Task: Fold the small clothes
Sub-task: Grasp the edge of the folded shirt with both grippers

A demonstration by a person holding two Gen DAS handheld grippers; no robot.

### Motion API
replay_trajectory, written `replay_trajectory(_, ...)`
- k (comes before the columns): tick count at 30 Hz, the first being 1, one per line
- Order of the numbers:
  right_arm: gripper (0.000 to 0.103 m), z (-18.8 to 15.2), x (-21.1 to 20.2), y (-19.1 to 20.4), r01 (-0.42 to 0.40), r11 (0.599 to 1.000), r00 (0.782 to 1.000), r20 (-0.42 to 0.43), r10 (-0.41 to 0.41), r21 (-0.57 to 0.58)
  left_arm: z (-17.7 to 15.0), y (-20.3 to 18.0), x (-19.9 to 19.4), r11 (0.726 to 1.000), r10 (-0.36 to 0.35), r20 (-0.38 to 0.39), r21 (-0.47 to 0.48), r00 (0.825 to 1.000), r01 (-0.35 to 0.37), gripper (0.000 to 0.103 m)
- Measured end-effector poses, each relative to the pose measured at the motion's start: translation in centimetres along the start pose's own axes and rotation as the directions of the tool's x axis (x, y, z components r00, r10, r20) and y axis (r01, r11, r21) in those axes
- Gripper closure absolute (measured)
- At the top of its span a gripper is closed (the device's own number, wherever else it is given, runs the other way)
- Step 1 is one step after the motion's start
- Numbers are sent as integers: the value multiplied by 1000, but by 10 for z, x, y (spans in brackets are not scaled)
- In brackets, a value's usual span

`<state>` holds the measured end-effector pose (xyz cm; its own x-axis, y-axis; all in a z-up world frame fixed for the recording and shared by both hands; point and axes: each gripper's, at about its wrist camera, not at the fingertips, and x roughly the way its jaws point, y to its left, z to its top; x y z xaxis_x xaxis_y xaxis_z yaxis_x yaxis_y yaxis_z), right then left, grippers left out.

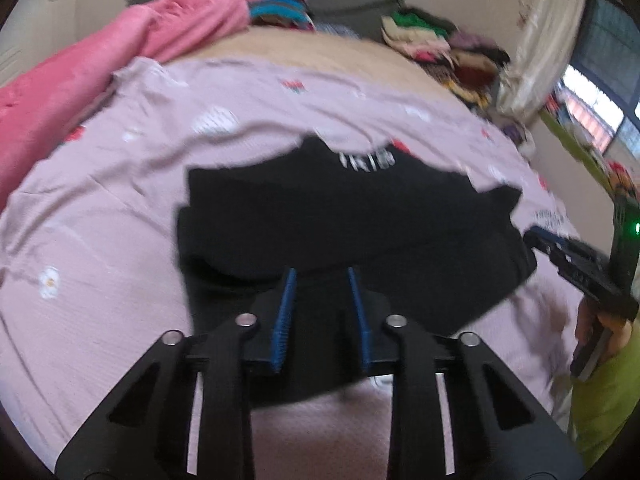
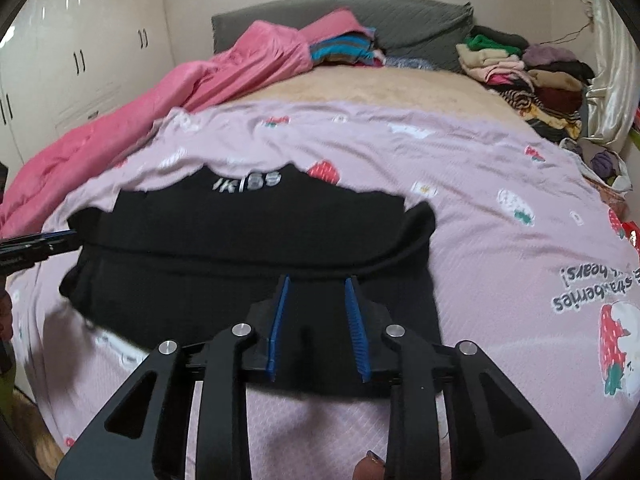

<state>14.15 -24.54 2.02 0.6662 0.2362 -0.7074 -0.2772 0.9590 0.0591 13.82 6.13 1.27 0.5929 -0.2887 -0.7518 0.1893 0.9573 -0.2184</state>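
Your black garment [image 2: 248, 264] lies across the middle of both frames on the pink sheet [image 2: 460, 184] of the bed, already doubled over once, with a rounded fold running across it just above your fingertips. The left gripper [image 1: 322, 276] hovers over the lower edge of the cloth, its blue fingers [image 1: 285, 312] parted with nothing pinched between them. The right gripper [image 2: 316, 284] is the same: fingers [image 2: 354, 320] apart, released, black cloth seen through the gap but not clamped.

For the next fold, I judge you should bring both grippers to matching points on the near hem, one toward each side, and pinch all layers together. Take hold low so that the sheet beneath is not caught. Lift evenly, carry the edge toward the upper part of the frame, and lay it down square with the collar. Both views are blurred, so slow down before closing.

White lettering at the neck, upper centre of the garment, reads roughly "iKISS"; I cannot be sure. At the right edge of the right wrist view, upside-down print on the sheet includes "strawberries" and "bears!".
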Motion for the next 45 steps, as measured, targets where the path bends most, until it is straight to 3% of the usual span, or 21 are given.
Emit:
replay_trajectory(5,78,-9,21,10,24,999,996,-83,-27,-35,-12,-1,29,997,56,-81,54,995,-51,87)
replay_trajectory(10,78,-7,53,6,54,998,988,-142,-57,-23,-7,10,36,995,95,-58,45,994,-93,87)
replay_trajectory(22,78,46,94,-7,56,998,995,-84,-55,3,29,29,57,993,122,3,1,993,-122,85)
replay_trajectory(26,78,63,101,-11,71,997,995,-65,-70,16,42,40,51,991,131,61,-28,989,-130,79)
replay_trajectory(28,78,71,103,-15,92,996,995,-47,-91,22,47,47,42,986,165,106,-50,981,-161,65)
replay_trajectory(31,77,78,99,-25,123,992,992,-29,-122,42,49,61,31,981,182,130,-95,975,-171,63)
replay_trajectory(34,67,80,96,-40,186,981,982,-29,-185,53,47,73,31,977,186,111,-130,976,-171,54)
replay_trajectory(36,45,77,98,-52,221,973,974,-56,-218,69,46,82,35,974,175,86,-160,981,-160,51)
replay_trajectory(40,44,67,110,-71,236,968,966,-127,-224,88,40,89,45,971,148,42,-198,988,-137,48)
replay_trajectory(41,46,65,112,-75,222,970,969,-133,-208,100,40,90,47,971,141,38,-200,989,-131,48)
replay_trajectory(42,58,64,113,-77,203,973,973,-135,-187,114,39,90,49,972,133,37,-201,990,-123,52)
replay_trajectory(43,70,62,113,-80,163,978,981,-128,-146,134,38,90,51,973,128,37,-198,991,-118,75)
replay_trajectory(44,92,61,112,-81,134,980,986,-118,-118,146,37,89,52,974,125,36,-193,991,-116,88)
replay_trajectory(45,96,61,110,-80,117,982,989,-107,-102,149,37,89,52,975,123,38,-190,992,-114,95)
